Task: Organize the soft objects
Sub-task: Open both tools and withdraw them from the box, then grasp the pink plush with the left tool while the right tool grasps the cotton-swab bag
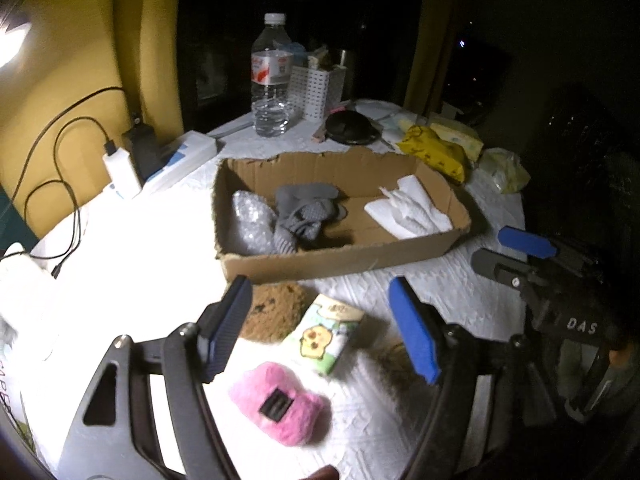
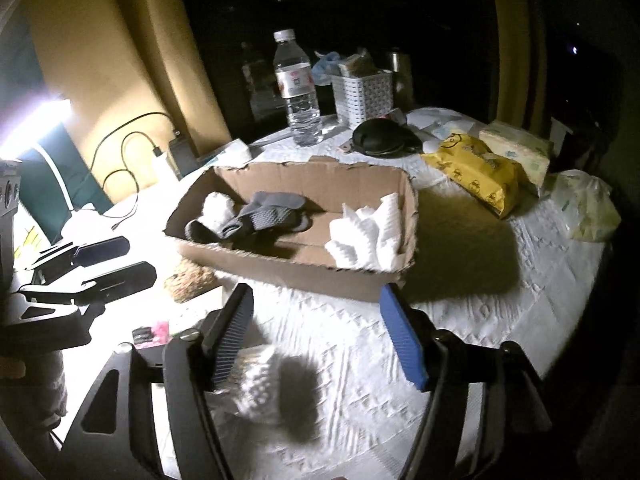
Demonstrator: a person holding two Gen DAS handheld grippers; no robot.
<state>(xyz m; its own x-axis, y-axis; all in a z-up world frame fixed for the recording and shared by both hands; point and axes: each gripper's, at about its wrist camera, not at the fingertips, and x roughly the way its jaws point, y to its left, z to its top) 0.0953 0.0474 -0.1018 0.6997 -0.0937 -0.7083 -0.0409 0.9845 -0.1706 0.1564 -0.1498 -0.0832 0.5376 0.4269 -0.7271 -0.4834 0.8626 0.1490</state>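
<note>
— Both claws hang over the near edge of the table, pointing down at its white embossed cover. Left gripper: jaws spread wide, nothing between the pads. Right gripper: the same, gaping and empty.

— What lies nearest under the left one?

— A pink plush toy with a dark square patch, close to the near edge. Just beyond it, a small tissue pack with a cartoon print, and beside that a brown fuzzy piece touching or nearly touching the front wall of the cardboard box.

— And under the right one?

— A white knobbly soft item, blurred, close by its left finger, with a shadow across it.

— Where are the things already sorted?

— In the box, mid-table. At its left end a bubble-wrap bundle, in the middle a grey knitted piece, at the right end crumpled white paper towel.

— Farther back?

— A yellow packet and a tissue box toward the far right edge, a black round case, a water bottle and a white perforated basket at the far edge. A charger with cables sits at the far left.
</note>
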